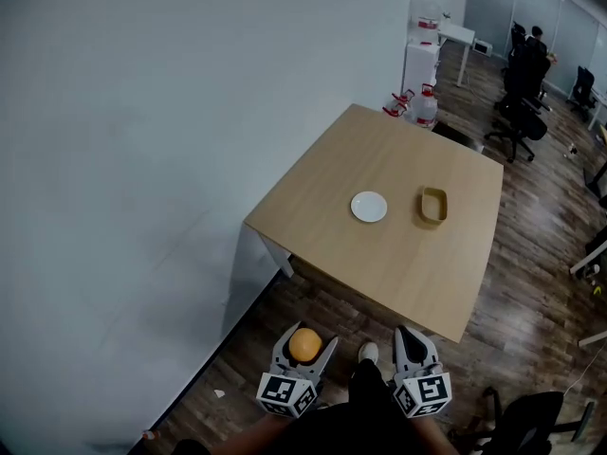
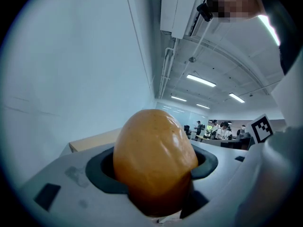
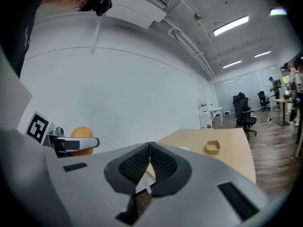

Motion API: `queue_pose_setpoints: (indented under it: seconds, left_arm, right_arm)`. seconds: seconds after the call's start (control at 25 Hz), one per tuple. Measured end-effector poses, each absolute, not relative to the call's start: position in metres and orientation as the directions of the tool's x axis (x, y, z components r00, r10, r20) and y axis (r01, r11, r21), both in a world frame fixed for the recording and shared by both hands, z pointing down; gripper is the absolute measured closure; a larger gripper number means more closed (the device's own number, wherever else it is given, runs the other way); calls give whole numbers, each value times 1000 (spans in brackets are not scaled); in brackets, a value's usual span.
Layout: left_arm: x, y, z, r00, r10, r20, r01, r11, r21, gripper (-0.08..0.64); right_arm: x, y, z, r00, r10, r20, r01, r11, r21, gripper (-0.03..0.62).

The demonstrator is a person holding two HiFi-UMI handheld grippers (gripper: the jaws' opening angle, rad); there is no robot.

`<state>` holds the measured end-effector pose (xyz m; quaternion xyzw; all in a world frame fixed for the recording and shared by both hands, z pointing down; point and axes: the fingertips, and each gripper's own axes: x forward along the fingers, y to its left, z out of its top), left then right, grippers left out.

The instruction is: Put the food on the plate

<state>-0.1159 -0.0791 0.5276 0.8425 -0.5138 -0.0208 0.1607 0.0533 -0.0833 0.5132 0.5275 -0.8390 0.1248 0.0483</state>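
1 orange egg-shaped food (image 2: 154, 160) is clamped by the left gripper (image 1: 305, 341); the right gripper (image 3: 150, 150) is closed, empty; the far round white plate (image 1: 369, 206) is unfilled.

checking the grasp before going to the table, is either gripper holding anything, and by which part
The left gripper holds the orange food by its lower sides, between the fingers. The right gripper is shut and empty.

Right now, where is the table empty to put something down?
Most of the table is bare: the wide strip between the plate and the near edge, and the far corner. Only the gap between plate and yellow dish is tight.
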Motion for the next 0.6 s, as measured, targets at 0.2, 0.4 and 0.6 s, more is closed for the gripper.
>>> queue_pose_setpoints:
  seconds: [0.2,0.4,0.6]
  left_arm:
    - [-83,-132,534,475,-864,166,-855,-409,319,239]
    - [-58,-189,556,477,-857,194,-858,-405,316,239]
    - [-37,-232,580,496,-841,218,-856,-431,284,239]
  right_arm:
    - [77,-138,506,-487,-849,203,-872,460,-168,532]
    - [102,-193,510,-507,-838,201,-860,475,-188,532]
    - [118,-237,518,-529,-825,200,-847,497,-188,532]
